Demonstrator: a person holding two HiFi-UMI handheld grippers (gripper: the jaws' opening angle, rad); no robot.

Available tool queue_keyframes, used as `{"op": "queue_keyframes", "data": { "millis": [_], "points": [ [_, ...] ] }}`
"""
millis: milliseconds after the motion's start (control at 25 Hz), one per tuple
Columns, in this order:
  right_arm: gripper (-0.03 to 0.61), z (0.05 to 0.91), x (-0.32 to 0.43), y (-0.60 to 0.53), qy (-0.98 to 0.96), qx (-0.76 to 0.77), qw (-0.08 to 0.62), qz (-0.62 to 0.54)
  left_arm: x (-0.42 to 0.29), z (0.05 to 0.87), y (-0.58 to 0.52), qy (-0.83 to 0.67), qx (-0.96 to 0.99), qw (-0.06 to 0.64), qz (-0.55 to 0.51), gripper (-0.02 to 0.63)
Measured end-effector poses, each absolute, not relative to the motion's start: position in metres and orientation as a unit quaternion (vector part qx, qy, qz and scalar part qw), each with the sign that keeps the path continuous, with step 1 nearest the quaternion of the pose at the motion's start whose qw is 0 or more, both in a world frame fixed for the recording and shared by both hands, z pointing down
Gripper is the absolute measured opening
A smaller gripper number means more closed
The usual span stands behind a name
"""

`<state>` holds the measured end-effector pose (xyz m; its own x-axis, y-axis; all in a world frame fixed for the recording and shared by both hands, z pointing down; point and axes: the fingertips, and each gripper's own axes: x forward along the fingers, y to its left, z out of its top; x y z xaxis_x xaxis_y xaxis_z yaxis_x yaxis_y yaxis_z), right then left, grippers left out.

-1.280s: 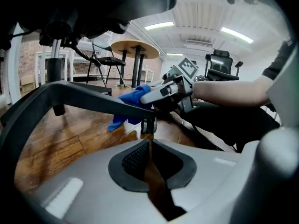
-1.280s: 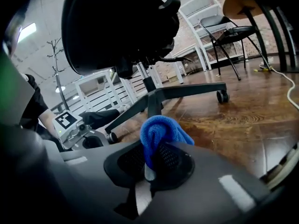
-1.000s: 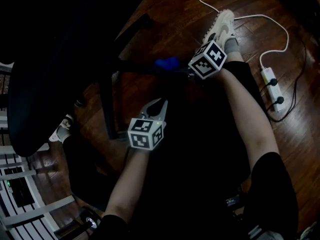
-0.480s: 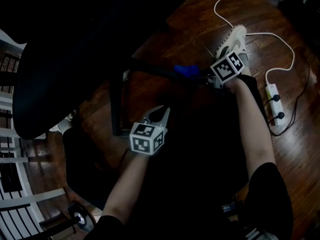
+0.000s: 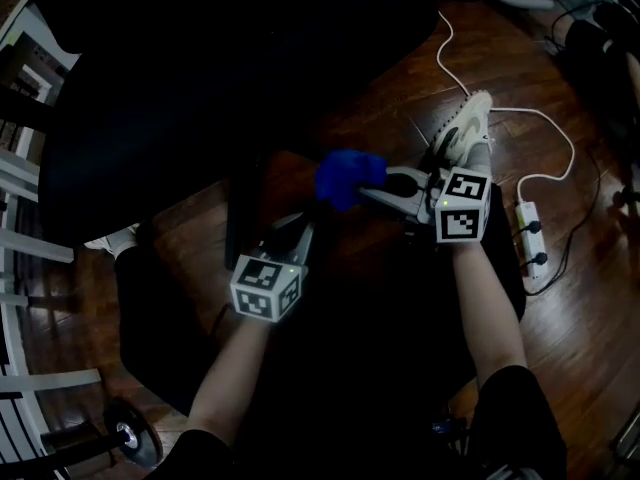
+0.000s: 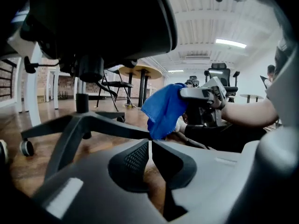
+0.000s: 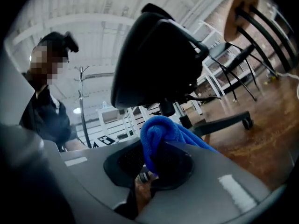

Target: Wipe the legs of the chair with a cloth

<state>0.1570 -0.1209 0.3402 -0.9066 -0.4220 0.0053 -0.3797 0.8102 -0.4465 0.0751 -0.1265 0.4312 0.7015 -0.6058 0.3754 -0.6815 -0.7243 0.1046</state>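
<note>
Cloth, blue: pinched in right tool | left tool: jaws together, empty

Cloth (in right claw) now up off the chair leg

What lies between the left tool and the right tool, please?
The blue cloth, clamped in the right tool, hangs between them; the left gripper view shows it plainly.

Cloth in right tongs, right of chair base; left tongs before that base.
</note>
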Motion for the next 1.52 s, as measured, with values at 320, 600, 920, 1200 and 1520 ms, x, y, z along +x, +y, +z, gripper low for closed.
{"op": "queue_keyframes", "data": {
  "millis": [320, 600, 920, 1200, 1520],
  "points": [
    [0.046, 0.320, 0.074, -0.052, 0.949, -0.305, 0.027, -0.071, -0.008, 0.370, -0.088, -0.380, 0.918, 0.075, 0.087, 0.021],
    [0.043, 0.363, 0.043, -0.015, 0.913, -0.407, -0.009, -0.009, -0.060, 0.389, -0.043, -0.418, 0.904, 0.081, 0.026, 0.021],
    [0.040, 0.383, 0.056, -0.016, 0.887, -0.459, -0.034, -0.029, -0.053, 0.400, -0.031, -0.403, 0.911, 0.087, 0.010, 0.021],
    [0.039, 0.396, 0.068, -0.025, 0.878, -0.473, -0.018, -0.076, -0.053, 0.419, -0.026, -0.394, 0.910, 0.127, 0.007, 0.021],
    [0.040, 0.390, 0.062, -0.027, 0.879, -0.474, -0.024, -0.043, -0.052, 0.424, -0.029, -0.394, 0.908, 0.139, 0.015, 0.021]
  ]
}}
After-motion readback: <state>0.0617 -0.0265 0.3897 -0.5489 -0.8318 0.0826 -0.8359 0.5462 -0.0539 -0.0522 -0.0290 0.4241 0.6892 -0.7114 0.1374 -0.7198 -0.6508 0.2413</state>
